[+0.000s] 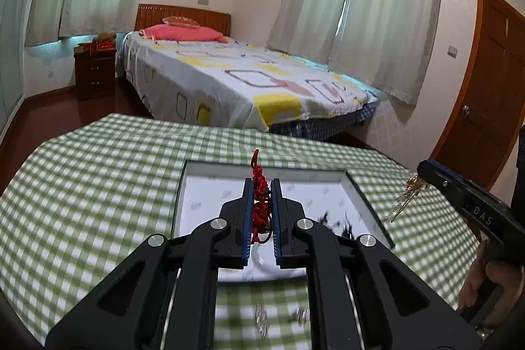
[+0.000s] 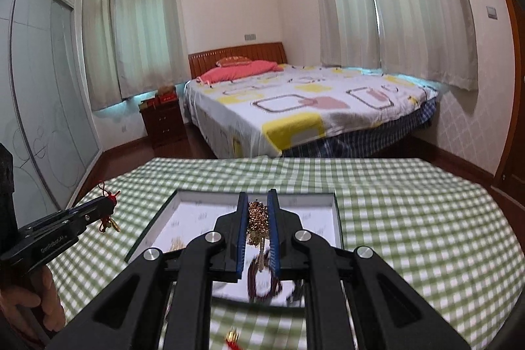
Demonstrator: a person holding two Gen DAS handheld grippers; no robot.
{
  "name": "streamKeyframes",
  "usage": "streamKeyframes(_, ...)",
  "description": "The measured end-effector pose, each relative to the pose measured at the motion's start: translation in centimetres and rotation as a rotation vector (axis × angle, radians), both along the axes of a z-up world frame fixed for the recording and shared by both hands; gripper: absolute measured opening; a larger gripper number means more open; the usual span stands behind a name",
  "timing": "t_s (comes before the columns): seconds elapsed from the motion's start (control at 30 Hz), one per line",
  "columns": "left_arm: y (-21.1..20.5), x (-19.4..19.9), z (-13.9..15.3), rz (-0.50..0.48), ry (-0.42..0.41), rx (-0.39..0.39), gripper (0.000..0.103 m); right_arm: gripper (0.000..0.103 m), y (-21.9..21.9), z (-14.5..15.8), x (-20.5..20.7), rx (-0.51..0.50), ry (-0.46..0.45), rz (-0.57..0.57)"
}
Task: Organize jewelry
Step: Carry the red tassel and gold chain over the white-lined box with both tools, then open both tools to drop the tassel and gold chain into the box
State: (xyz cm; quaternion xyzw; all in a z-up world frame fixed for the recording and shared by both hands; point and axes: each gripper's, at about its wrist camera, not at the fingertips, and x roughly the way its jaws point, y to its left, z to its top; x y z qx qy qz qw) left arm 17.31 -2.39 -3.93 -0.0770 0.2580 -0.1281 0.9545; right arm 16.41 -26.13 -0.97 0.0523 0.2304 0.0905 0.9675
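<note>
A: From the left wrist, the left gripper (image 1: 262, 186) is clamped on a red knotted cord ornament (image 1: 261, 205), pinched between the blue pads with its loop poking out past the tips. Below sits the open white tray (image 1: 367, 195) on the green checked cloth (image 1: 98, 186). Small silver rings (image 1: 262, 317) lie blurred on the cloth nearer the camera.

B: From the right wrist those rings don't show. The right gripper (image 2: 257, 199) is closed on a gold chain (image 2: 257, 218), bunched between the pads and dangling over the tray. A dark beaded bracelet (image 2: 262, 281) lies blurred in the tray below.
</note>
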Motion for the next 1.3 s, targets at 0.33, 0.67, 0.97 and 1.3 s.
streamKeyframes(0.33,-2.8,7.8,-2.8,0.028,0.04,0.011,0.01,0.013,-0.1,-3.1,6.2,-0.019,0.003,-0.016)
streamKeyframes(0.67,-4.6,14.6,-10.2,0.017,0.307,0.054,0.01,0.013,-1.0,-9.3,11.2,-0.029,0.183,-0.041)
streamKeyframes(0.97,-5.1,15.0,-11.7,0.028,0.374,0.077,0.023,0.017,-1.5,-12.0,12.4,-0.032,0.31,-0.055)
streamKeyframes(1.3,-5.6,15.0,-11.2,0.034,0.346,0.096,0.051,0.036,-1.5,-11.9,11.8,-0.038,0.302,-0.057)
